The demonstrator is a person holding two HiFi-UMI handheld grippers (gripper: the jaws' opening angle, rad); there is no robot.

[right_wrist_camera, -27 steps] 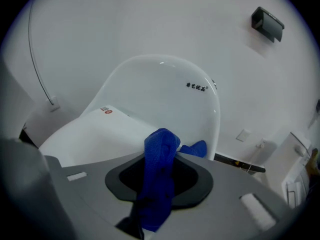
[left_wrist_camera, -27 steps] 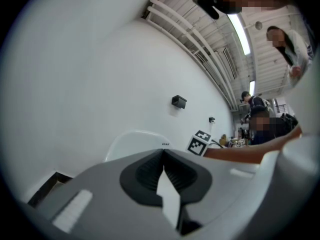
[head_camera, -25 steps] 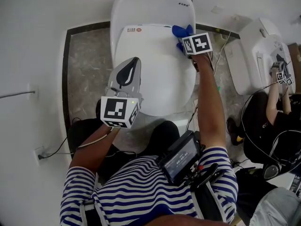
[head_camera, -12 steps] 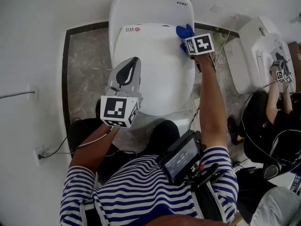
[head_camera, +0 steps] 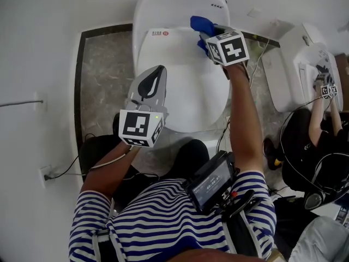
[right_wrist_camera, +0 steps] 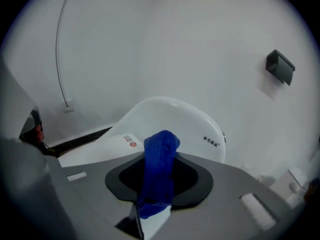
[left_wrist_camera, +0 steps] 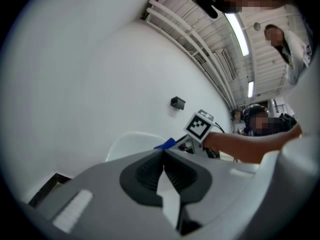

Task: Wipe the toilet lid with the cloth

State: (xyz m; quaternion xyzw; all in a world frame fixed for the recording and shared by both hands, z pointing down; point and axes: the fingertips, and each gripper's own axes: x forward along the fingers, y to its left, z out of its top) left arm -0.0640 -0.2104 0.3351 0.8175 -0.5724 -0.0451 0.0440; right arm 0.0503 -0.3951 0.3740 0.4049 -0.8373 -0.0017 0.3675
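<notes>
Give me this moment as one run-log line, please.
right gripper: shut on blue cloth, at rear of toilet lid | left gripper: shut, empty, over front of lid

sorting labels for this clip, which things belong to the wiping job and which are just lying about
Job:
blue fabric cloth, clamped in the right gripper
white plastic toilet lid, closed

Lying about:
second white toilet at the right
white wall socket with its black cable
</notes>
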